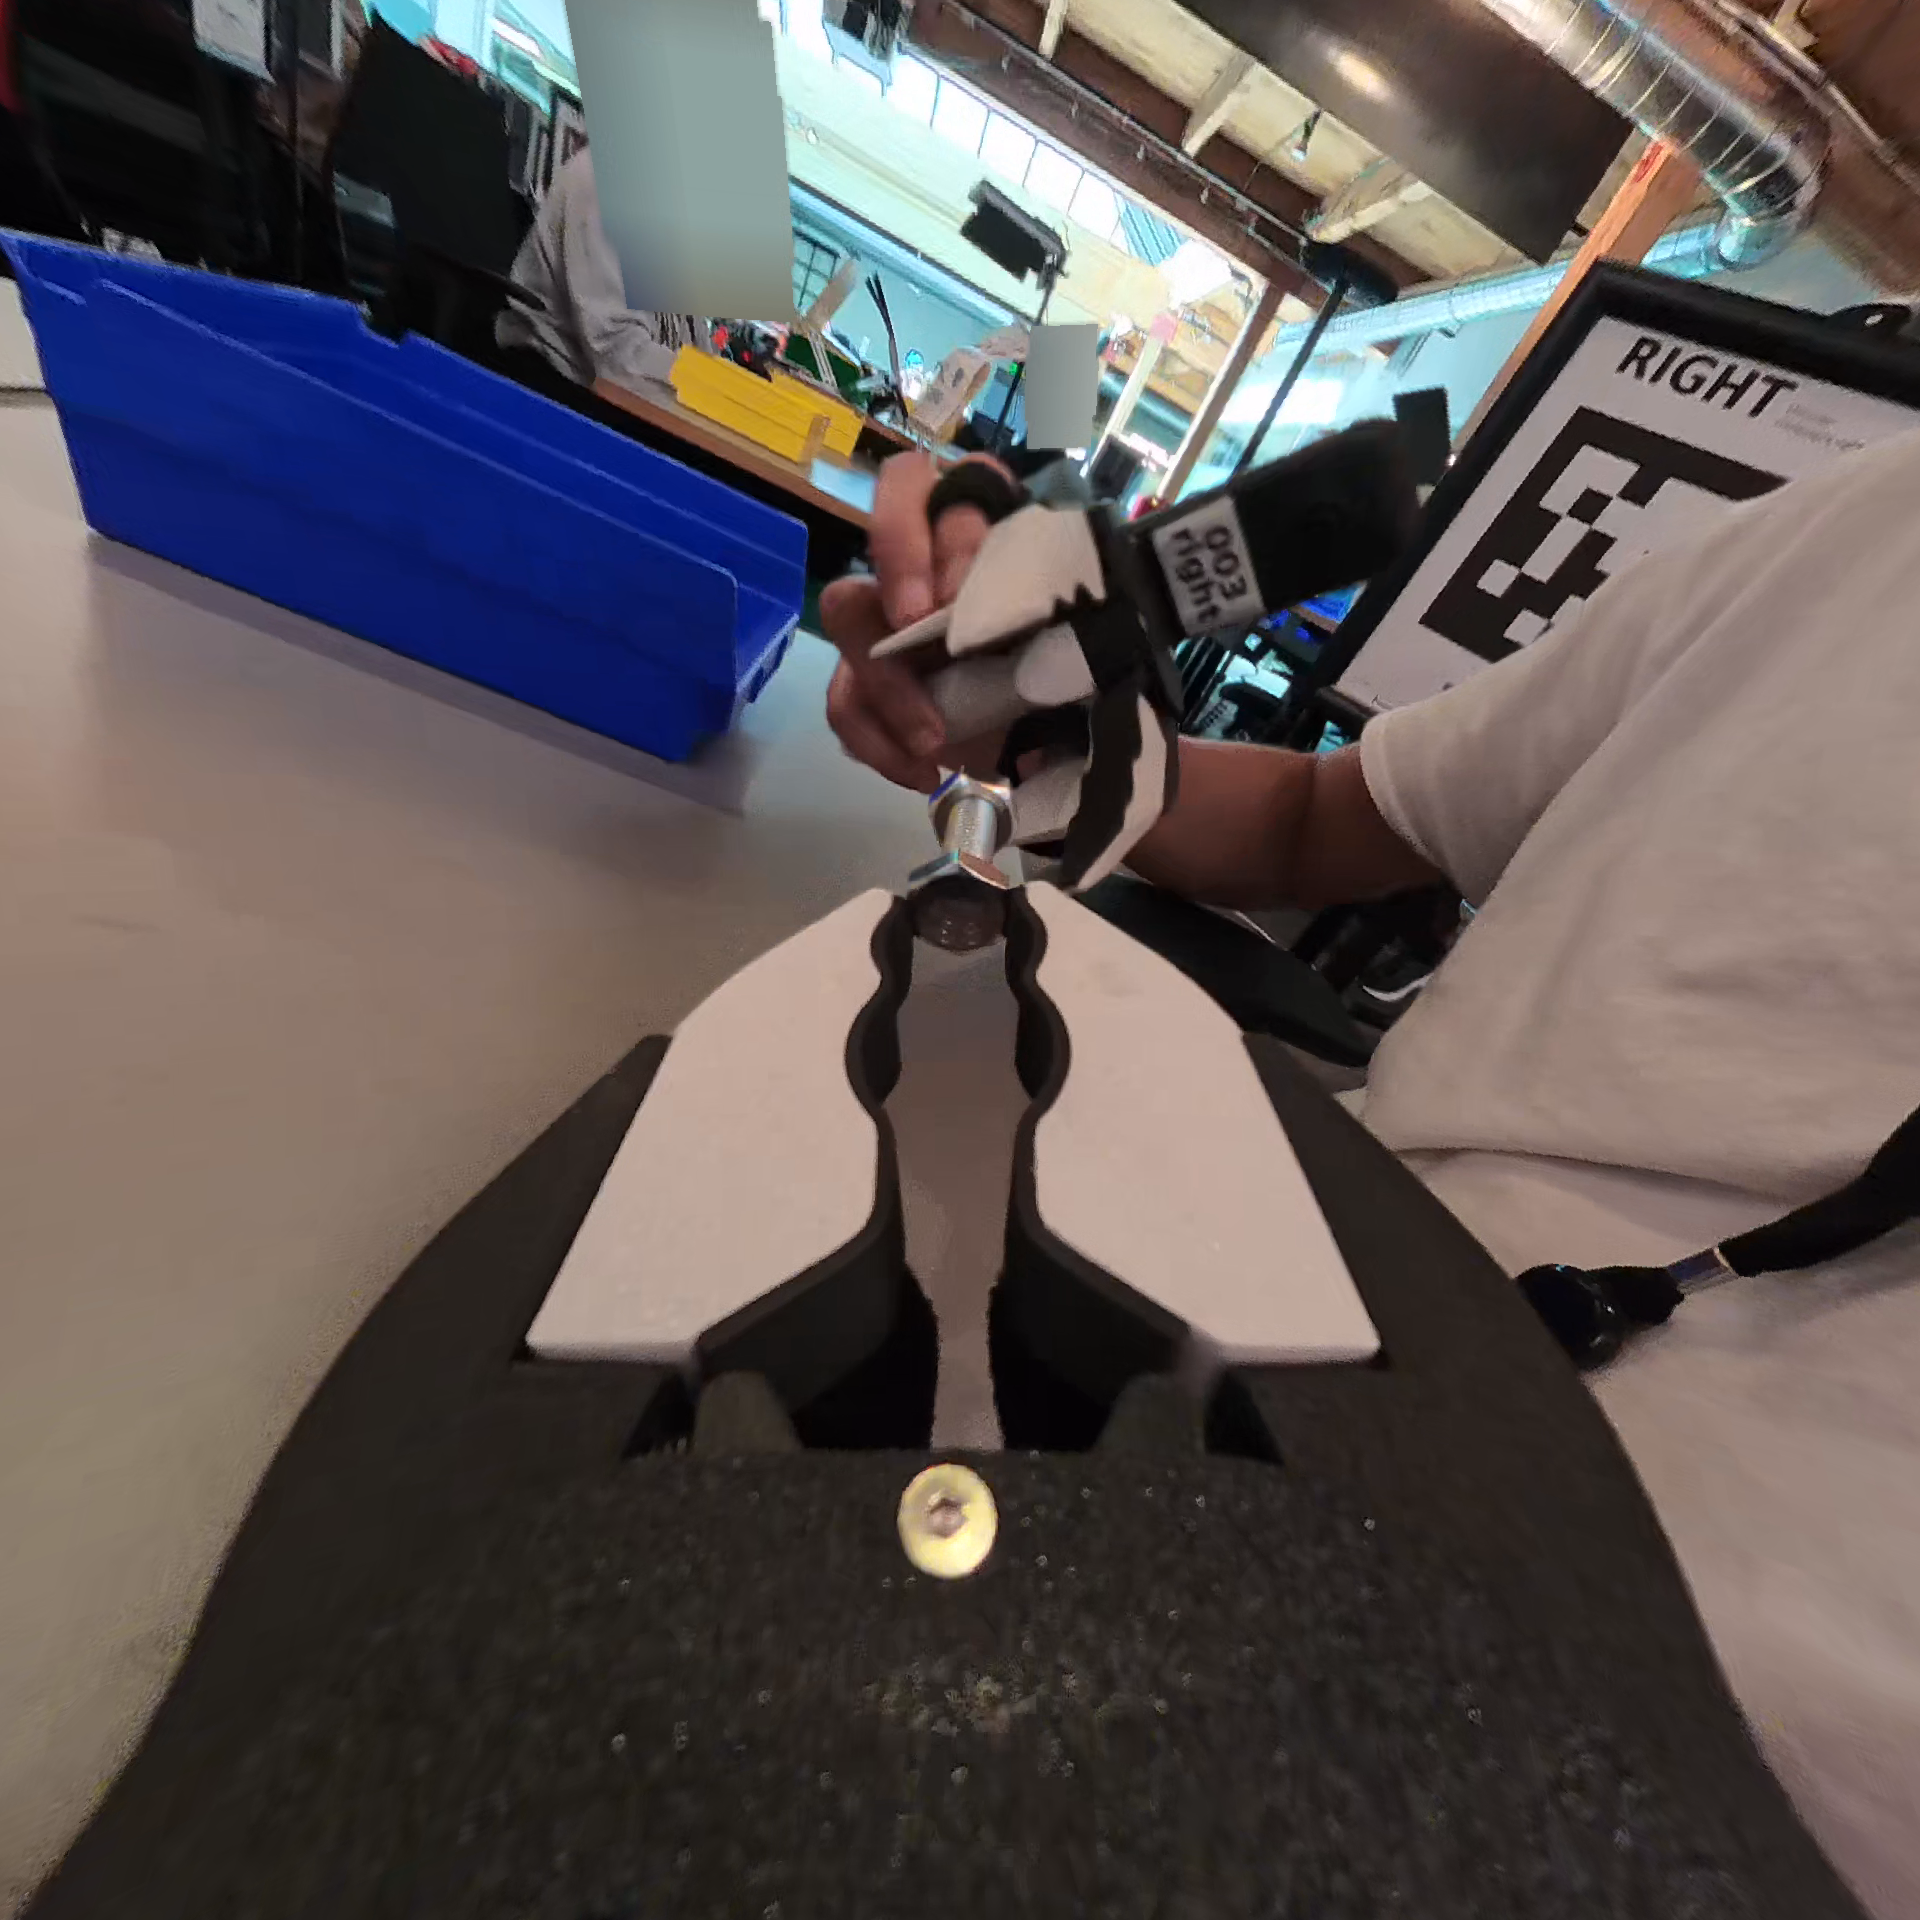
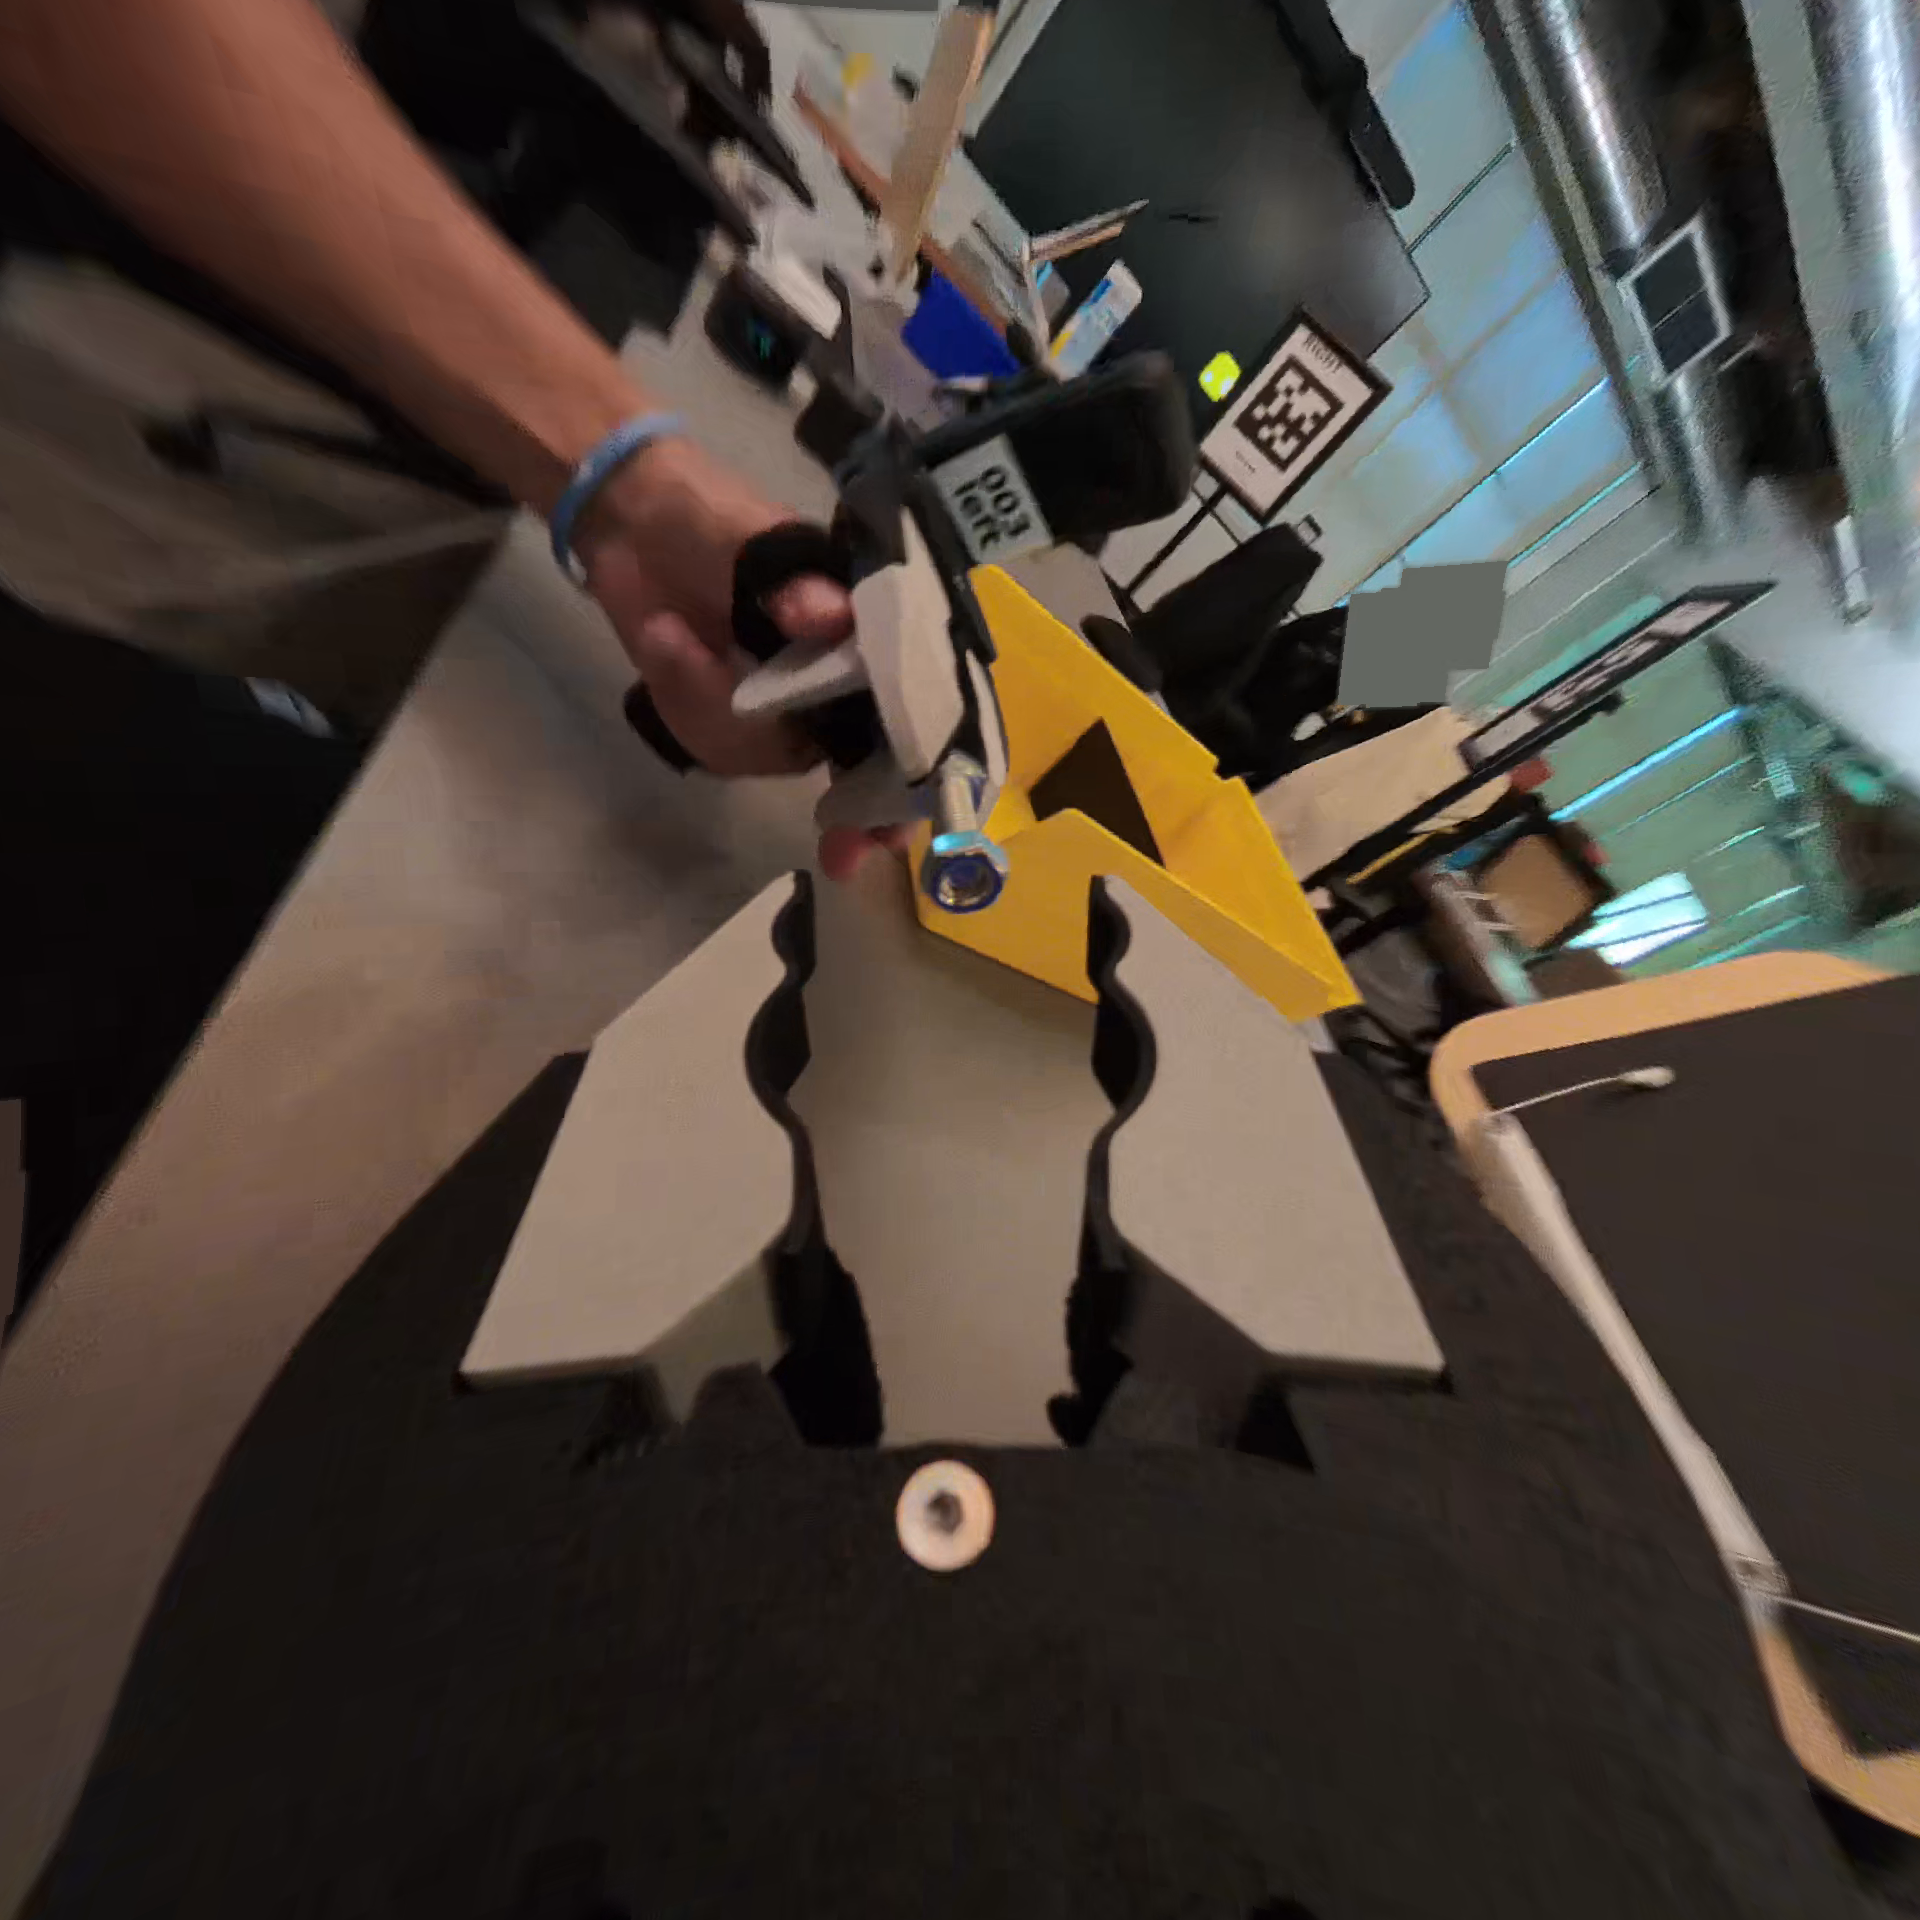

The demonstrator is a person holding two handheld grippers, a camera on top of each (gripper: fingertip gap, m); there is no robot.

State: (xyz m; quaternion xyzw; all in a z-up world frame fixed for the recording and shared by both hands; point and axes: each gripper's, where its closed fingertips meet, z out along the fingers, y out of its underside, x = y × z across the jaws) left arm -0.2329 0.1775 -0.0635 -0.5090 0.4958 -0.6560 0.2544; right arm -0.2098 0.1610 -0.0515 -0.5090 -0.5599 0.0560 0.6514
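Left wrist view, frame centre: the left gripper (image 1: 958, 925) fingers clench the bolt (image 1: 961, 831) head steadily, while the right gripper (image 2: 951, 904) fingers gape, ungrasping, near its nut (image 2: 966, 868).

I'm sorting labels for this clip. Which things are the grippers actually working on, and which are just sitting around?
In use: left gripper, shut on the head end of the bolt; lock nut on the bolt's far end; right gripper, open at the lock nut.
Lying about: blue bin; yellow bin; table.
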